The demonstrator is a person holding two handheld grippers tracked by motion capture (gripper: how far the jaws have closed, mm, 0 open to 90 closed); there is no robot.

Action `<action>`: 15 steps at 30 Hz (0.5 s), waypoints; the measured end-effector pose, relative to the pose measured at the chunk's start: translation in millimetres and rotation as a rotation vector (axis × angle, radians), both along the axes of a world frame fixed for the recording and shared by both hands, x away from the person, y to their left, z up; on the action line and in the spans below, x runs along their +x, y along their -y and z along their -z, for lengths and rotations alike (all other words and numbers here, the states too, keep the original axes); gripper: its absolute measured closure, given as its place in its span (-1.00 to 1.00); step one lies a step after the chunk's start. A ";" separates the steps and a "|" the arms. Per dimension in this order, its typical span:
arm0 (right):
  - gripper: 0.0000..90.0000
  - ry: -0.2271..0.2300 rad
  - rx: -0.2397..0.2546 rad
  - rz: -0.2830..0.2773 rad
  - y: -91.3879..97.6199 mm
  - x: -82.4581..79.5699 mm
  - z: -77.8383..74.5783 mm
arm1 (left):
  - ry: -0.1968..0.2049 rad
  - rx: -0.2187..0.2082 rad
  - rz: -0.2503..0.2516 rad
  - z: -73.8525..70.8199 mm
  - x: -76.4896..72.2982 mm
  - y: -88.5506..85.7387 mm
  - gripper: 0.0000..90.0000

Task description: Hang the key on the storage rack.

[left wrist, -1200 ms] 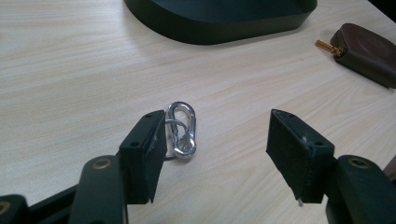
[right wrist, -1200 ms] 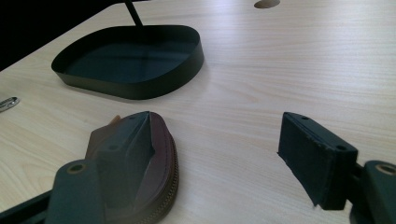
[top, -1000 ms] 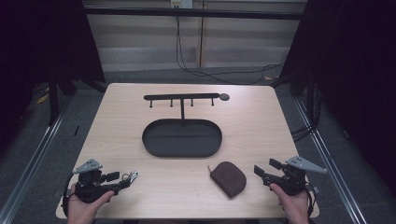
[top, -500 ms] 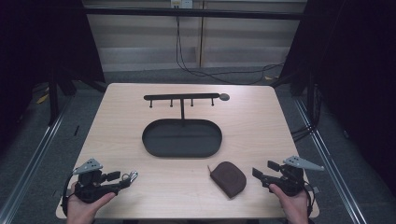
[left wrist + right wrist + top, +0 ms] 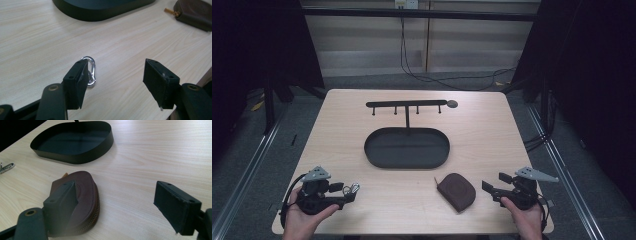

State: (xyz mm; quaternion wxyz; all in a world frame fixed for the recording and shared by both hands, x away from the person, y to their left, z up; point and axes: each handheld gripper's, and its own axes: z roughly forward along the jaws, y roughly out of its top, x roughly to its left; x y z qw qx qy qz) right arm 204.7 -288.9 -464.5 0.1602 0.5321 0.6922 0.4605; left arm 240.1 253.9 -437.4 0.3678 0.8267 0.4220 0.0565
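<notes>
My left tongs have just opened beside the carabiner; my right tongs have just opened, empty, near the pouch, ready to grasp.

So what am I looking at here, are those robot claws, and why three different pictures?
No robot: a person holds a hand-worked left gripper and right gripper. The high view looks down on the wooden table; the other two pictures come from cameras riding on each gripper, looking along its black jaws. On the table lie a black oval tray with a hook rack behind it, a brown zip pouch and a small silver carabiner. Both grippers' jaws have just been opening, and nothing is held.
</notes>
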 end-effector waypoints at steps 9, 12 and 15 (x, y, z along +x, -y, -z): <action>-0.62 -0.014 -0.005 -0.005 0.2 0.8 0.9 | -0.030 0.116 0.032 -5.7 10.4 5.1 -0.05; -0.62 -0.014 -0.012 -0.003 0.1 1.0 1.0 | -0.040 0.122 0.024 -7.3 15.4 4.0 0.04; -0.62 -0.021 -0.022 -0.009 -1.3 1.7 1.5 | -0.058 0.142 0.037 -8.2 23.6 3.8 0.08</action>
